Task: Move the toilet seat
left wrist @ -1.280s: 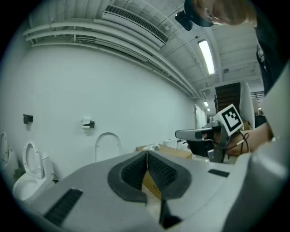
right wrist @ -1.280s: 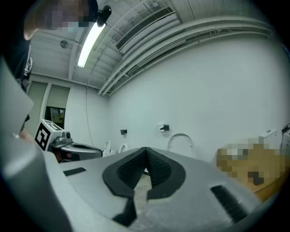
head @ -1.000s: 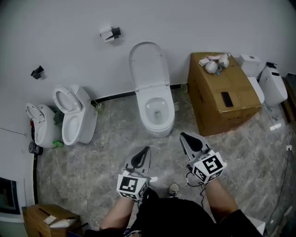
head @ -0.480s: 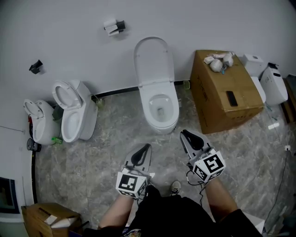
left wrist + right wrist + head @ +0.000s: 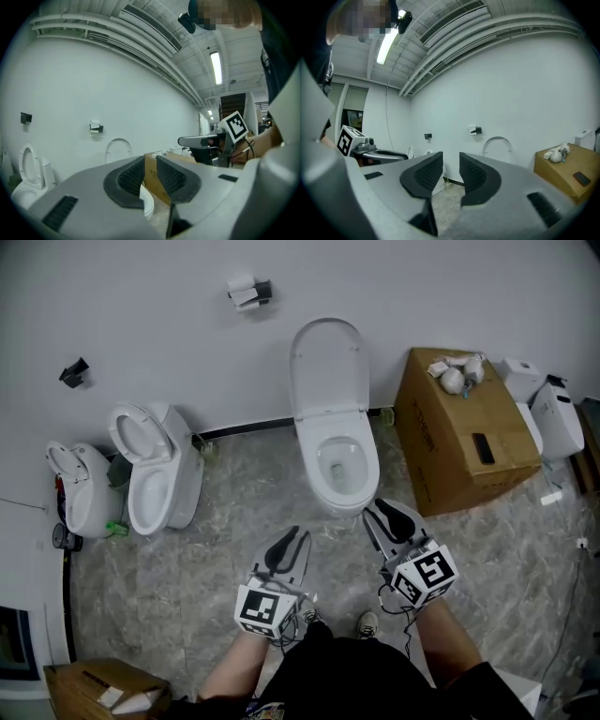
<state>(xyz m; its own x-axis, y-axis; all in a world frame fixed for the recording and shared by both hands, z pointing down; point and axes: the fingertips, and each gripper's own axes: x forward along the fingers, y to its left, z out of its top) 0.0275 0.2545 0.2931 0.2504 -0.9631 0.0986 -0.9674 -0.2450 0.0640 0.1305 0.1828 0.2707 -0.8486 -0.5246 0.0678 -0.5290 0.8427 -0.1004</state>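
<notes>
A white toilet (image 5: 345,470) stands against the back wall with its lid and seat (image 5: 326,362) raised upright. My left gripper (image 5: 291,542) hovers over the floor in front of the bowl, a little to its left. My right gripper (image 5: 380,514) is just off the bowl's front right rim, not touching it. Both point at the wall. The jaws of both are opening, a narrow gap shows between the pads, and nothing is between them. From the left gripper (image 5: 150,176), the raised lid (image 5: 118,150) shows ahead. The right gripper (image 5: 451,171) also faces the lid (image 5: 497,145).
A cardboard box (image 5: 469,432) with a phone (image 5: 484,448) on top stands right of the toilet. Two more toilets (image 5: 155,474) (image 5: 80,488) are at the left, and white units (image 5: 548,413) at the far right. A paper holder (image 5: 248,292) hangs on the wall. Another box (image 5: 103,695) lies at the bottom left.
The toilet has drifted right in the head view and now sits closer to the right gripper's tip. Both grippers keep about the same spot in the view.
</notes>
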